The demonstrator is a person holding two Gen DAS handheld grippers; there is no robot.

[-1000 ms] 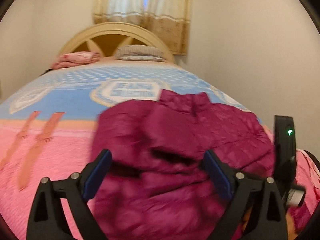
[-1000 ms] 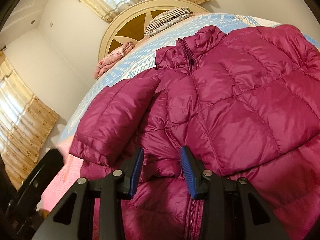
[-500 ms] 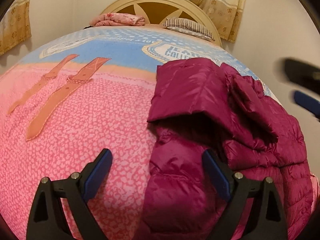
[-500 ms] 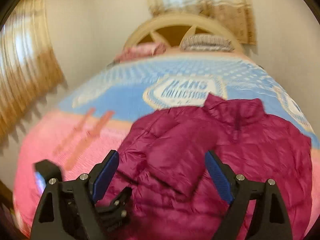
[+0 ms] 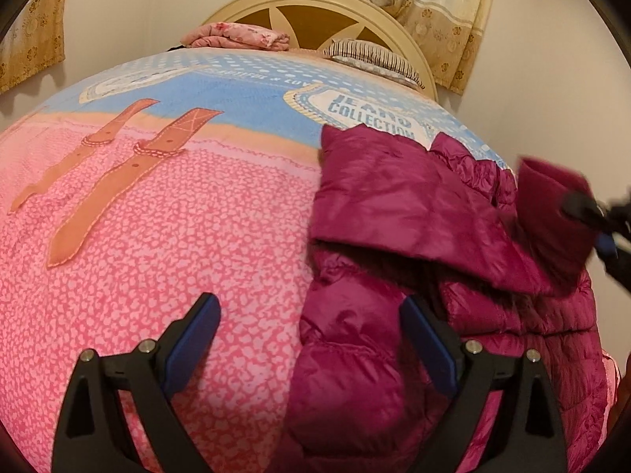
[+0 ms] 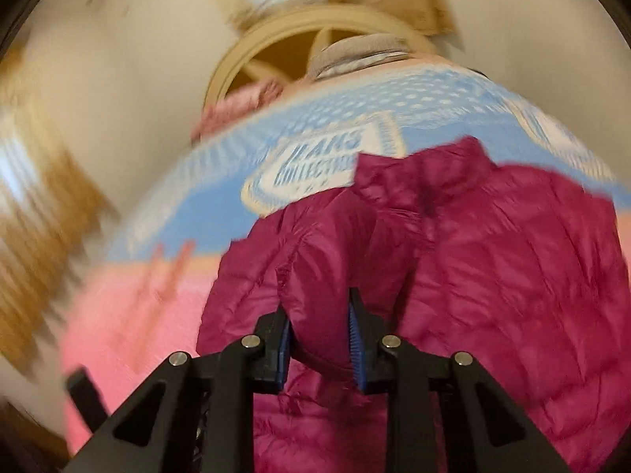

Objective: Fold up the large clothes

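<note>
Between the blue-padded fingers of the right gripper sat a puffed fold of the magenta quilted down jacket, apparently a sleeve end. The jaws had just been closing, and the pads pressed on it from both sides. Beyond those fingertips the rest of the jacket lay spread on the pink-and-blue printed bedspread, collar toward the cream arched headboard.

The left gripper stood wide open, gripping nothing. Its right finger lay over the jacket's near edge, its left finger over bare bedspread, and one sleeve was already folded across the body ahead of it.

The shell looked slick and shiny, stitched into soft, air-filled squares. That was the likely trouble: a springy, slippery roll could have squeezed out of a narrow pinch if the hand had pulled fast. The right view was heavily blurred, which suggested quick travel. With nothing pinning the near edge, a hard tug might also have dragged the whole jacket across the nubbly bedspread and undone the folded sleeve. Puffy panels would tend to spring back rather than crease.
</note>
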